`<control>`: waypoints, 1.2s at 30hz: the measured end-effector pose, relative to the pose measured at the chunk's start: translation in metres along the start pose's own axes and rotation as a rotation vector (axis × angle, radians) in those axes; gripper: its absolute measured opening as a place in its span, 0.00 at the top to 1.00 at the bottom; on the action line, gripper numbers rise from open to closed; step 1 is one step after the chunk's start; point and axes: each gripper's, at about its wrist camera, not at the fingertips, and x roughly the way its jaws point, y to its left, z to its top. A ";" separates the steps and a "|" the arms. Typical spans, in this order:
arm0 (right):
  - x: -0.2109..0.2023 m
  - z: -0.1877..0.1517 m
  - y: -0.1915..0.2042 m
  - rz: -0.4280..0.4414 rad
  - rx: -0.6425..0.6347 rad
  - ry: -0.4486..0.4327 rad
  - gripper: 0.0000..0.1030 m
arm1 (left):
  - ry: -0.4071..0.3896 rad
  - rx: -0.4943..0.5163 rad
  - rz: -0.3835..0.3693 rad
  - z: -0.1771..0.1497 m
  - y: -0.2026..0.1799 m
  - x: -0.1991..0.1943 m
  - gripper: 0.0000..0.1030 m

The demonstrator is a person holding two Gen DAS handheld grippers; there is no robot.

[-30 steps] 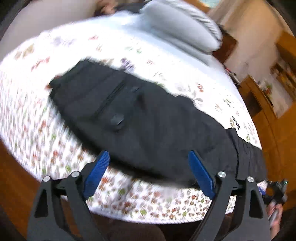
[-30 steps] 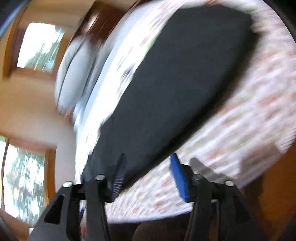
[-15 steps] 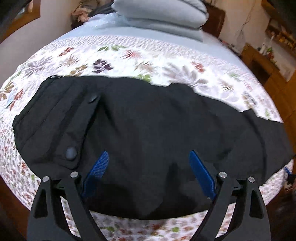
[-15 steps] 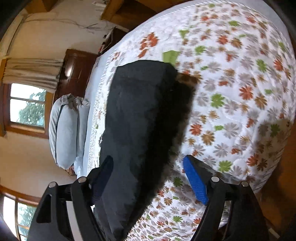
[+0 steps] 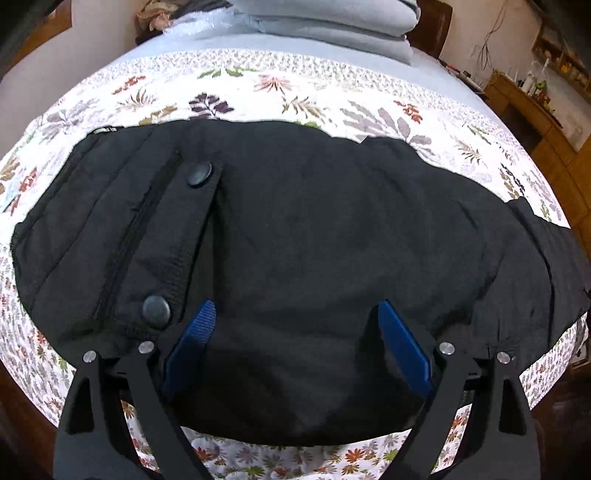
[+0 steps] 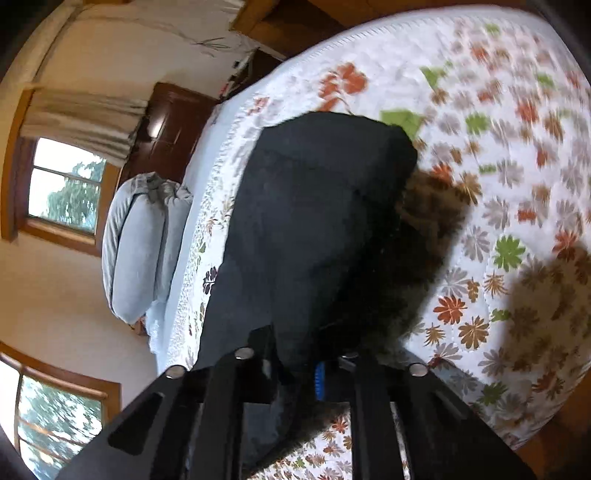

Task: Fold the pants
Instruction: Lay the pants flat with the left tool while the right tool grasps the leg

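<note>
- We find the black pants (image 5: 314, 236) laid flat across the flowered bedspread (image 5: 280, 85), our landmark throughout; they run lengthwise along its near edge, with the quilt showing beyond them and in a thin strip in front.
- On the pants, toward the left in the left wrist view, we note a zip pocket with a flap and two dark snap buttons (image 5: 156, 311), one near the left finger, the other farther up.
- The left gripper (image 5: 295, 350) hangs over the near part of the pants; its jaws stand wide apart; the blue pads (image 5: 192, 339) lie over the cloth but we cannot tell whether they touch it; nothing is pinched.
- The right gripper (image 6: 317, 373) sits at the pants' end nearest that camera (image 6: 314, 229); its jaws are closing, drawn almost together on a bunch of black cloth; a sliver of one blue pad shows beside the fabric.
- Past the bedspread's far edge we see grey pillows (image 5: 325, 22) stacked on a pale blue sheet; a window (image 6: 62, 188) is on the wall beyond them in the right wrist view.
</note>
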 end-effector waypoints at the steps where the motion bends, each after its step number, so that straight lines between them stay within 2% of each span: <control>1: -0.002 -0.001 0.005 -0.022 -0.020 -0.005 0.90 | 0.004 -0.003 -0.001 0.001 0.001 0.002 0.13; 4: -0.007 -0.008 0.037 -0.180 -0.161 -0.032 0.90 | 0.025 0.015 0.020 0.002 -0.003 0.006 0.12; 8: -0.022 -0.043 0.120 -0.370 -0.556 -0.169 0.91 | 0.029 0.000 0.012 0.004 -0.001 0.005 0.11; 10: -0.025 -0.067 0.161 -0.406 -0.747 -0.227 0.91 | 0.026 -0.025 -0.007 0.005 0.002 0.000 0.11; 12: -0.024 -0.096 0.201 -0.403 -0.920 -0.261 0.91 | 0.020 -0.054 -0.028 0.006 0.006 -0.007 0.11; 14: -0.019 -0.127 0.236 -0.352 -1.038 -0.255 0.91 | 0.008 -0.083 -0.046 0.006 0.012 -0.015 0.11; 16: -0.009 -0.145 0.259 -0.313 -1.091 -0.226 0.91 | -0.006 -0.106 -0.075 0.005 0.017 -0.023 0.11; 21: 0.030 -0.216 0.300 -0.251 -1.284 -0.140 0.91 | -0.040 -0.129 -0.119 0.003 0.025 -0.042 0.11; 24: 0.060 -0.249 0.306 -0.229 -1.337 -0.037 0.91 | -0.068 -0.141 -0.146 0.004 0.029 -0.054 0.11; 29: 0.101 -0.304 0.286 -0.230 -1.455 0.111 0.89 | -0.102 -0.134 -0.153 0.008 0.031 -0.066 0.11; 32: 0.108 -0.316 0.273 -0.237 -1.494 0.144 0.86 | -0.102 -0.128 -0.158 0.008 0.031 -0.066 0.11; 33: 0.106 -0.319 0.271 -0.221 -1.499 0.143 0.82 | -0.100 -0.129 -0.159 0.007 0.031 -0.065 0.11; 36: 0.103 -0.327 0.271 -0.189 -1.538 0.145 0.83 | -0.086 -0.140 -0.160 0.005 0.034 -0.060 0.11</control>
